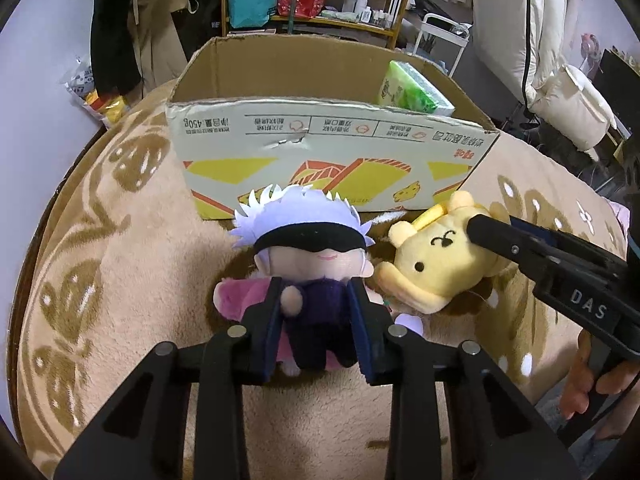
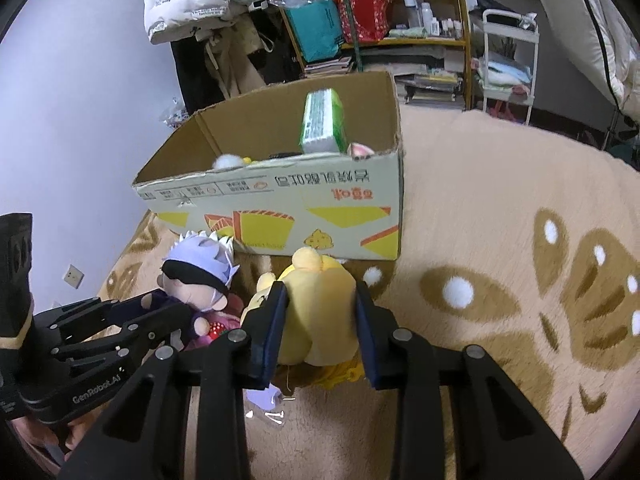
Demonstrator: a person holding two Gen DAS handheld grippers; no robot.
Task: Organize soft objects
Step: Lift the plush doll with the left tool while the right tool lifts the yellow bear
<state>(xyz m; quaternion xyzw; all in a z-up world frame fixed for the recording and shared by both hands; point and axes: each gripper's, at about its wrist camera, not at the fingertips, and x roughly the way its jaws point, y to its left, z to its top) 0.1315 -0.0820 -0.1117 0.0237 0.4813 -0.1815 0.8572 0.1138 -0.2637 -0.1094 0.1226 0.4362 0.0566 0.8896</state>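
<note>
A white-haired doll with a black blindfold (image 1: 308, 256) lies on the beige blanket (image 1: 120, 280) in front of an open cardboard box (image 1: 320, 140). My left gripper (image 1: 316, 300) is shut on the doll's dark body. A yellow bear plush (image 1: 436, 260) lies just right of the doll. My right gripper (image 2: 320, 300) is shut on the yellow bear plush (image 2: 320, 304), and its finger (image 1: 492, 236) shows pressed on the bear's head. The doll (image 2: 200, 276) and the left gripper (image 2: 160, 312) show at left in the right wrist view. A pink plush (image 1: 236, 296) lies under the doll.
The box (image 2: 280, 200) holds a green tissue pack (image 2: 322, 120) and small plush items (image 2: 228, 161). A pale purple item (image 2: 264, 396) lies under the bear. Shelves (image 2: 380, 20), hanging coats (image 2: 200, 0) and a white cart (image 2: 508, 60) stand behind the bed.
</note>
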